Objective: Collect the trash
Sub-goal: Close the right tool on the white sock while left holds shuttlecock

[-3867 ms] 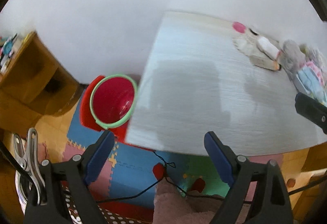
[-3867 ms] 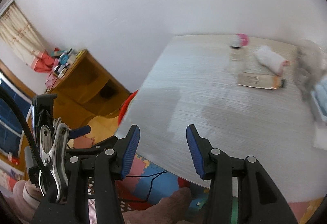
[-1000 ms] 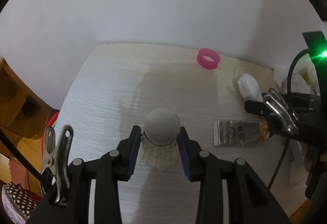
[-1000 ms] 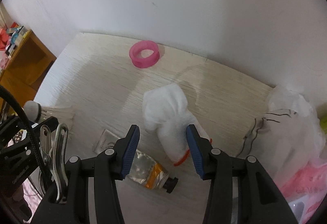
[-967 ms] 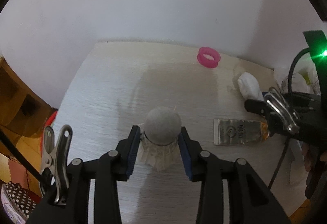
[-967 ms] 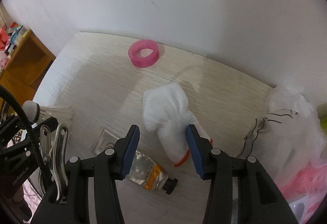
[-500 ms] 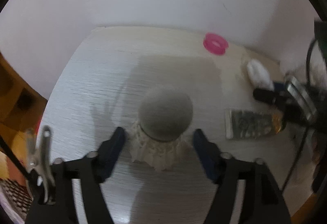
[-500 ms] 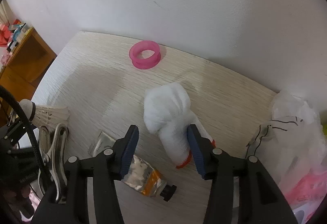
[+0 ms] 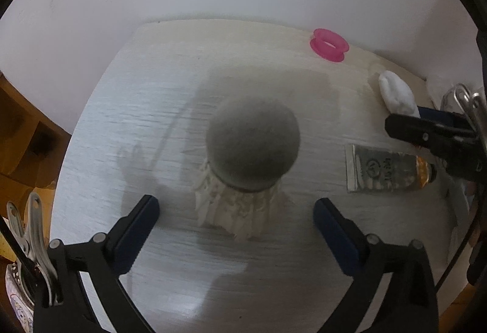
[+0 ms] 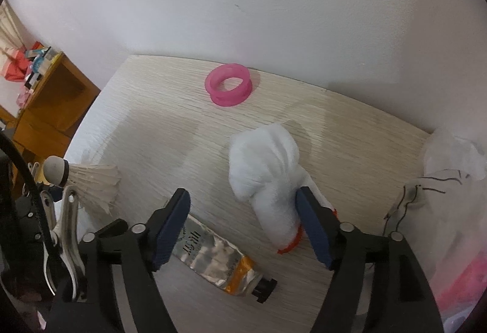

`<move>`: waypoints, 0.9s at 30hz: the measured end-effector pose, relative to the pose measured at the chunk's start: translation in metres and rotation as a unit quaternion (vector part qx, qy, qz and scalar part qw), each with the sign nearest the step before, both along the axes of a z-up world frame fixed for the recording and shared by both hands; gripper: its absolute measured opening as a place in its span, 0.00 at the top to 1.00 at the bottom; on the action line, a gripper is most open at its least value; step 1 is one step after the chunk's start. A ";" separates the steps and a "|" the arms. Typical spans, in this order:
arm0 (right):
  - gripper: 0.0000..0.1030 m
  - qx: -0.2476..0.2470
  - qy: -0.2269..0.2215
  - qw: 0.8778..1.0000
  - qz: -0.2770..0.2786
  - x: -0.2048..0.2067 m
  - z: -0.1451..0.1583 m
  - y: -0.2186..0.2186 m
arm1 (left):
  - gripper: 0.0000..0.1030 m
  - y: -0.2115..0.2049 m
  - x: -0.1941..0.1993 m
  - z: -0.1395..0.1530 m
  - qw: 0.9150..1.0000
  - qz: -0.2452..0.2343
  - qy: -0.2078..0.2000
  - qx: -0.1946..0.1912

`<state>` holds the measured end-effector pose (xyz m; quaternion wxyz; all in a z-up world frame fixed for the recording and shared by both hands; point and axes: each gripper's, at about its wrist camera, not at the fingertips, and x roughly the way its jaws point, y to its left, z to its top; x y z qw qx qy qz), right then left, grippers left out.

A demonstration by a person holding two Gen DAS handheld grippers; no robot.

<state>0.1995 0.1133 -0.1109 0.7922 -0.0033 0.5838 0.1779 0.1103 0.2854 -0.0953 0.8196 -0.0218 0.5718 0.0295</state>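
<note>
Left wrist view: wooden shelf [image 9: 27,132] at far left cut by the lens edge, contents too dark to read. Shuttlecock [image 9: 243,171] stands cork-up on the worktop [image 9: 137,108], cork blurred and hiding most of the feather skirt. The left gripper [image 9: 236,213] has just been opening its jaws; they stand wide, shuttlecock between them, clear gaps both sides, no pad touching. Further right, pink ring [image 9: 329,44] near the wall; print on the squeezed tube [image 9: 386,171] unreadable; the white cloth bundle [image 9: 395,92] is partly covered by the other gripper. Right wrist view: shuttlecock [image 10: 88,181] at the left, half behind a metal clip [image 10: 65,229]. The right gripper [image 10: 243,217] has also just been opening; jaws apart, left pad over the tube [image 10: 213,260] end, right pad against or just beside the bundle [image 10: 268,175], contact unclear, not squeezing it. Crumpled plastic bags [image 10: 450,181] at far right cut off.
</note>
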 end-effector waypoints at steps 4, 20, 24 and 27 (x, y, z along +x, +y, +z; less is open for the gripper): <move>0.23 0.000 0.003 1.000 0.008 0.000 0.000 0.000 | 0.04 0.004 -0.006 0.003 0.999 0.020 0.026 -0.002; 0.33 0.003 -0.009 1.000 0.014 -0.011 0.011 -0.008 | 0.63 -0.001 -0.019 0.035 0.996 0.041 -0.085 0.011; 0.34 0.009 -0.022 1.000 0.017 -0.019 0.022 -0.013 | 0.66 0.006 -0.021 0.038 0.994 0.046 -0.097 0.000; 0.34 0.006 -0.021 1.000 0.021 -0.019 0.021 -0.015 | 0.66 0.008 -0.027 0.044 0.994 0.047 -0.102 -0.009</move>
